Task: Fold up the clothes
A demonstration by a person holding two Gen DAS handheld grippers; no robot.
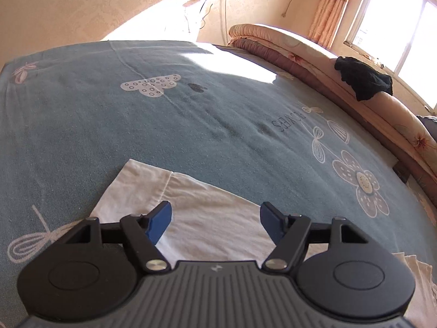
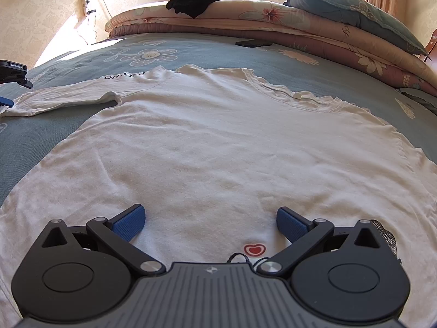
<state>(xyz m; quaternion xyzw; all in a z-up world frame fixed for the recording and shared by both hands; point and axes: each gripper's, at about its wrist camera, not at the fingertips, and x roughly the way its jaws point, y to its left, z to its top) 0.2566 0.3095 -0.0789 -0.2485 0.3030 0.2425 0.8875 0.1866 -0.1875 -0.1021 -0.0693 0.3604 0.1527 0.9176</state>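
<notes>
White long-sleeve shirt lies spread flat on the bed, neckline toward the far bedding, hem toward the right wrist camera. Fabric is thin cotton-like knit, lightly wrinkled, with ribbed collar and a small tag at the neck. Printed black lettering "OH YES!" runs along the sleeve near the shoulder; a small red heart sits near the hem. One sleeve stretches out sideways, flat on the sheet.

Bed sheet is teal, fine woven texture, printed with white outlined flowers, a butterfly shape and lettering.

Left gripper – black linkage arms, blue ribbed pads – jaws spread wide, nothing between them. It hovers over the sleeve's cuff end, which shows a stitched hem band; whether the pads touch the cloth I cannot tell. Its edge also shows at the left border of the right wrist view.

Right gripper – same build, jaws wide apart, nothing clamped. It sits over the lower body of the shirt, the heart print just below the gap.

Far side: stacked folded quilts, pink-peach floral, soft rounded edges. On top of them – a crumpled black garment and a teal pillow. A flat dark phone-like slab lies on the sheet at the base of the quilts. Striped orange curtain beside a bright window.
</notes>
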